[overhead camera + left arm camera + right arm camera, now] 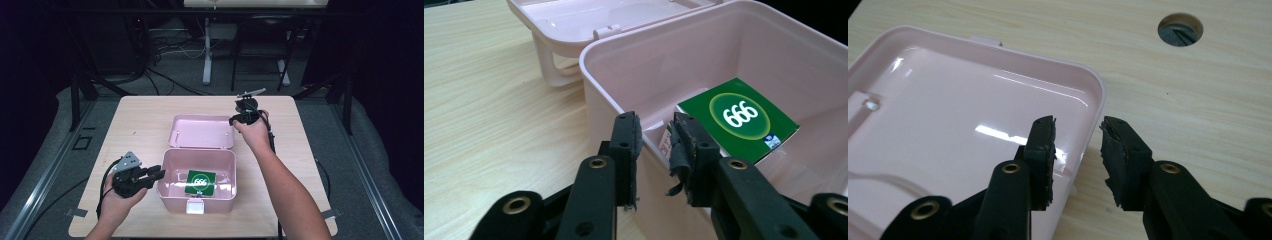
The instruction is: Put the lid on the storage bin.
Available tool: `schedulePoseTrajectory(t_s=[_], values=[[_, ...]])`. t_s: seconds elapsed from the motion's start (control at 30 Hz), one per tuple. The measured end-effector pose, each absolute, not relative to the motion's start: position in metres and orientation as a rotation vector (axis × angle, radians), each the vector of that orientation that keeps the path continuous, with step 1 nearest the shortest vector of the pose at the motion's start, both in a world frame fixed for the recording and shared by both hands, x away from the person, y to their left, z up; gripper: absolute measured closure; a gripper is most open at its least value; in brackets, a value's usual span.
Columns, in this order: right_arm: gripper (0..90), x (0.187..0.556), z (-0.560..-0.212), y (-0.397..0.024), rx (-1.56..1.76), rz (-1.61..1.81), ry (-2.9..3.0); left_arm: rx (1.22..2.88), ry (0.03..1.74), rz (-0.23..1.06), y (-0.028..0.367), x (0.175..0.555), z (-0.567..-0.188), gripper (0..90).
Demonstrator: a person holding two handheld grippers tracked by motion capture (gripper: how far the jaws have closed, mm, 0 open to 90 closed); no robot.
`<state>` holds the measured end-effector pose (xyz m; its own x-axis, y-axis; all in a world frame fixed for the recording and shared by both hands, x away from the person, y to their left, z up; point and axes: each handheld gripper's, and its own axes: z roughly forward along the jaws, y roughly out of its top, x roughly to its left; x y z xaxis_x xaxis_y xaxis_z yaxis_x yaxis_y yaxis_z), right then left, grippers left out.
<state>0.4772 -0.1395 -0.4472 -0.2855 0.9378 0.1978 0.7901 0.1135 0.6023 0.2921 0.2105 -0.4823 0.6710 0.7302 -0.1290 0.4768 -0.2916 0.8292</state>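
table (150, 107): light wood | floor (175, 75): grey, cables | surroundings: dark

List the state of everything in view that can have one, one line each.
Pink box: open, upright on the table, a green packet inside.
Lid: swung fully back, lying flat behind the box.
Green packet: lying flat on the box floor, its 666 face up.
Left gripper: jaws astride the box's left wall, with a gap showing at the pads.
Right gripper: jaws astride the lid's rim, not touching it.

Pink box (197, 187) open, lid (201, 131) flat behind, on table.
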Motion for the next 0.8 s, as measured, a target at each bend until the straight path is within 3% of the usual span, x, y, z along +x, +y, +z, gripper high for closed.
schedulePoseTrajectory(t_s=[0.8], values=[[76.1,0.508,-0.468,-0.137,1.926,0.805,2.148,1.948,0.938,0.337,0.211,0.292,-0.483,73.7]])
